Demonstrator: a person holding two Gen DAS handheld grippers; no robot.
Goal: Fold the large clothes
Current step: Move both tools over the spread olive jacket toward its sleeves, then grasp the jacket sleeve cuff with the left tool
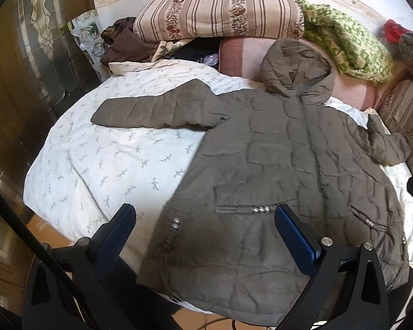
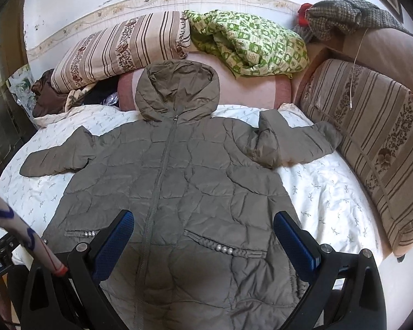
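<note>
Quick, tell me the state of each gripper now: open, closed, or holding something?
Left gripper: open, holding nothing, above the hem of the jacket.
Right gripper: open, holding nothing, above the jacket's lower front.

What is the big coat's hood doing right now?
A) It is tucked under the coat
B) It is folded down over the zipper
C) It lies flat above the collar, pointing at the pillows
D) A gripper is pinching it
C: the hood lies spread flat above the top of the zipper of the coat, reaching toward the pillows, and both the left gripper and right gripper hang open near the hem, far from it.
</note>
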